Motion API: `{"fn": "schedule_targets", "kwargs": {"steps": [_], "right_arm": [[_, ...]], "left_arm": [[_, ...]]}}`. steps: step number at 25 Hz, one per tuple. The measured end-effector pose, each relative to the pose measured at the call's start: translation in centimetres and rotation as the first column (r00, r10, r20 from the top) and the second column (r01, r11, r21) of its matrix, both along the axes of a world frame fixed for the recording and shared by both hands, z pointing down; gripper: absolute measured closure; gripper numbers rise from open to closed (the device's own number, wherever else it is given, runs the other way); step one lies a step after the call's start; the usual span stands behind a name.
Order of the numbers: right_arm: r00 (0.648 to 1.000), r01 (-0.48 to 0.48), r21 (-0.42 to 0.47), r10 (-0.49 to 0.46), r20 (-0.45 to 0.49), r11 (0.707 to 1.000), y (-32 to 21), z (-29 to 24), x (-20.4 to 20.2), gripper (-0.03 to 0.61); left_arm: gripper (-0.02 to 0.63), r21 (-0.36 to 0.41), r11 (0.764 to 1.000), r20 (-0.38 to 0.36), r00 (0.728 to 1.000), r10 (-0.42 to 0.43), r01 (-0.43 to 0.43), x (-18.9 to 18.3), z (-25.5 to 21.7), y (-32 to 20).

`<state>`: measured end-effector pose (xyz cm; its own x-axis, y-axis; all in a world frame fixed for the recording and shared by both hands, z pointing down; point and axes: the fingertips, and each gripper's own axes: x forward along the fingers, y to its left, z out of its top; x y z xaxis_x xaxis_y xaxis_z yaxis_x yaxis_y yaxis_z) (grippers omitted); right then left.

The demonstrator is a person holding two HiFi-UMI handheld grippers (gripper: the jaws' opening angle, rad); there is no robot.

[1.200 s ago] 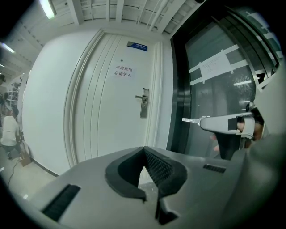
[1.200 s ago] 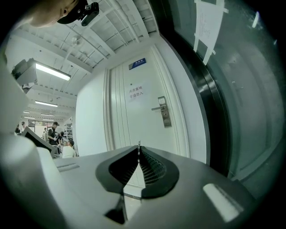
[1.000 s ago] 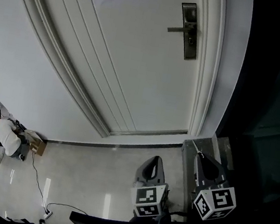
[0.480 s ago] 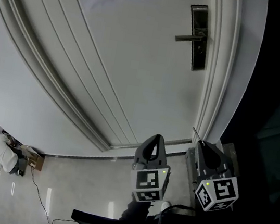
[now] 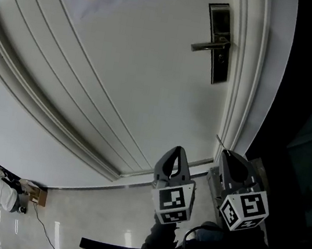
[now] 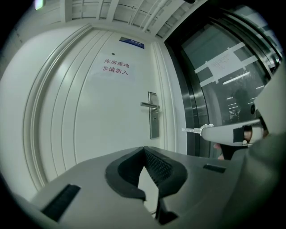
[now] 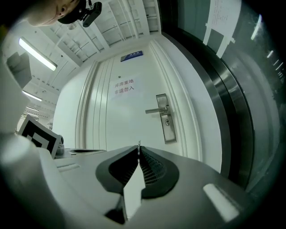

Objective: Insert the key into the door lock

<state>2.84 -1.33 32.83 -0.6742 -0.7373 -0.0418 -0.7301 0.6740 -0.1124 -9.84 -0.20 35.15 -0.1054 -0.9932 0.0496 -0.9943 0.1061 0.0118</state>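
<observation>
Right tongs (image 5: 226,154) are clamped shut on the key (image 5: 219,140), whose blade pokes out past the tips toward the door (image 5: 123,75). Left tongs (image 5: 176,151) are closed with nothing between them, just beside the right pair. A dark glass wall (image 6: 223,80) flanks the door frame on the right. Red sign (image 6: 115,69) reads 库房重地 / 非请勿入. The lock plate (image 5: 218,43) and lever handle (image 5: 208,46) are well apart from the key, with open air between. The keyhole (image 7: 167,120) sits below the lever.
</observation>
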Motion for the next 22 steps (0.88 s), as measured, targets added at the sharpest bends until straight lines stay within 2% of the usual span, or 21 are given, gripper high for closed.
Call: {"fn": "schedule_targets", "kwargs": {"steps": [8,22], "right_arm": [[1.000,0.005,0.002,-0.005,-0.004,1.000,-4.7,0.4,-1.2,0.566],[0.999,0.036,0.092,-0.035,-0.011,0.995,-19.9,-2.9,-2.7,0.566]], "left_arm": [[0.612,0.008,1.000,0.001,1.000,0.002,-0.002,-0.4,0.7,-4.5],[0.612,0.037,0.999,0.019,1.000,0.010,-0.011,-0.8,-2.5,-18.8]]}}
